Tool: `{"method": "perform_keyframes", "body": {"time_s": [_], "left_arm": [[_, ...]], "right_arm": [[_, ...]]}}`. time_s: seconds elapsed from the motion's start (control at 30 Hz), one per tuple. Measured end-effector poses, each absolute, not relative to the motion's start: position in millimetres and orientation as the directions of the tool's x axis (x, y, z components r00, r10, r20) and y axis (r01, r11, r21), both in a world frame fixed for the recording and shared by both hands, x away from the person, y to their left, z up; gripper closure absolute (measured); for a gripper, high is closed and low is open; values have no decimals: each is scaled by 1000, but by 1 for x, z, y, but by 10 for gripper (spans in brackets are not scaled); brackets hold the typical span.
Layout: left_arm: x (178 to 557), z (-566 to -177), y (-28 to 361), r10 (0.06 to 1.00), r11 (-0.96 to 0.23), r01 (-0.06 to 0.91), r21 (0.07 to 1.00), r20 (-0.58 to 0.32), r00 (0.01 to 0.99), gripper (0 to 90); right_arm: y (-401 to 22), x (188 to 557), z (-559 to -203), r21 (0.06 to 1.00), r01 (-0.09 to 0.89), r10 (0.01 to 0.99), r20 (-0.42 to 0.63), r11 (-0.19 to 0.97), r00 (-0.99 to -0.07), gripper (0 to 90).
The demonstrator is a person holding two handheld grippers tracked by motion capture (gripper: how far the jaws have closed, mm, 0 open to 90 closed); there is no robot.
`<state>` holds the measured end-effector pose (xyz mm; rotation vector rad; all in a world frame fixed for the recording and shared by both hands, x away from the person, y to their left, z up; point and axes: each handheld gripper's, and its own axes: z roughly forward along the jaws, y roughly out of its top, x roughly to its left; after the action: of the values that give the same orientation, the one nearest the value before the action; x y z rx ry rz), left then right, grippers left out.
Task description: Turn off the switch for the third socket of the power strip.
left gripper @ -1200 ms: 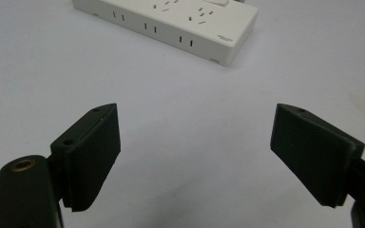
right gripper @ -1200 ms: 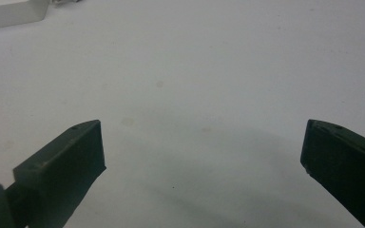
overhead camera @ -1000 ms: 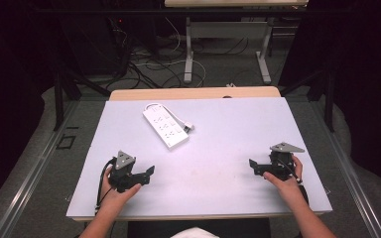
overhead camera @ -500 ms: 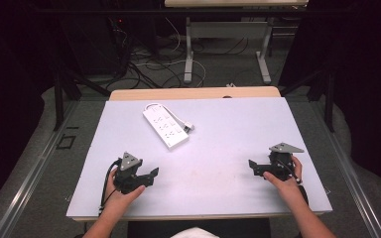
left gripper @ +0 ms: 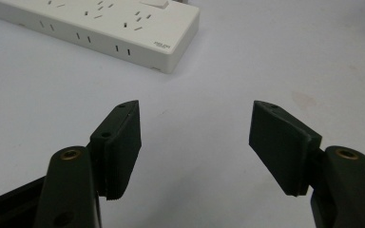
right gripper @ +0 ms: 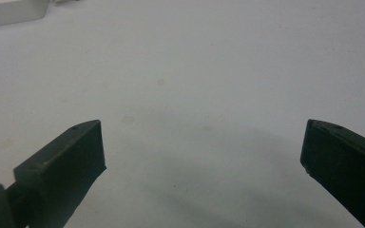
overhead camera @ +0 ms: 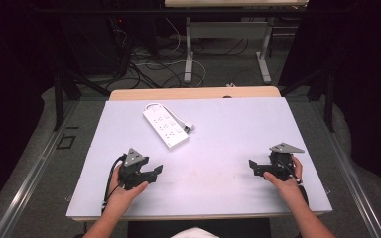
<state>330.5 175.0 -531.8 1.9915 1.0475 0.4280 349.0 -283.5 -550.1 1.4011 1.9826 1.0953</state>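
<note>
A white power strip (overhead camera: 164, 127) lies flat on the pale table (overhead camera: 228, 129), slanted, at the back left; its short cable and plug (overhead camera: 187, 126) curl beside it. My left gripper (overhead camera: 156, 171) rests near the front left, open, pointing right and slightly away. Its jaws have just been closing with nothing between them. In the left gripper view the left gripper (left gripper: 195, 137) frames bare table, with the power strip (left gripper: 100, 28) a short way ahead. My right gripper (overhead camera: 252, 166) sits at the front right, open wide and empty, pointing left. The right gripper view has the right gripper (right gripper: 202, 152) over bare table.
A wooden strip (overhead camera: 193, 92) edges the table's far side. Beyond it are a desk frame's legs (overhead camera: 188, 54) and tangled floor cables (overhead camera: 149, 59). Dark curtains stand at both sides. A corner of the power strip (right gripper: 9, 12) is at the top left of the right gripper view.
The left gripper has shifted a little to the right and its jaws stand narrower than before. The right gripper and the power strip have stayed put.
</note>
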Motion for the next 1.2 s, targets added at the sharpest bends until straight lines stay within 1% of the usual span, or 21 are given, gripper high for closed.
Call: {"method": "perform_keyframes", "body": {"time_s": [0.03,0.2,0.43,0.8,1.0,1.2], "left_arm": [[331,-531,174,798,-324,516,793,-64,600,352],[337,-524,168,806,-305,516,800,-72,588,352],[344,-516,165,810,-290,513,808,-79,581,379],[360,-499,157,818,-251,520,816,-108,565,385],[372,-491,156,819,-217,537,815,-148,554,384],[381,-485,156,820,-229,535,813,-135,556,383]], "right_arm": [[-284,349,-550,817,553,926,68,162,-371,4],[-284,349,-550,818,553,927,71,157,-368,4],[-284,349,-550,818,555,929,75,151,-363,5],[-284,348,-550,818,555,929,78,148,-362,7],[-285,348,-550,820,553,929,76,148,-362,7],[-285,349,-550,821,551,929,73,151,-363,7]]}}
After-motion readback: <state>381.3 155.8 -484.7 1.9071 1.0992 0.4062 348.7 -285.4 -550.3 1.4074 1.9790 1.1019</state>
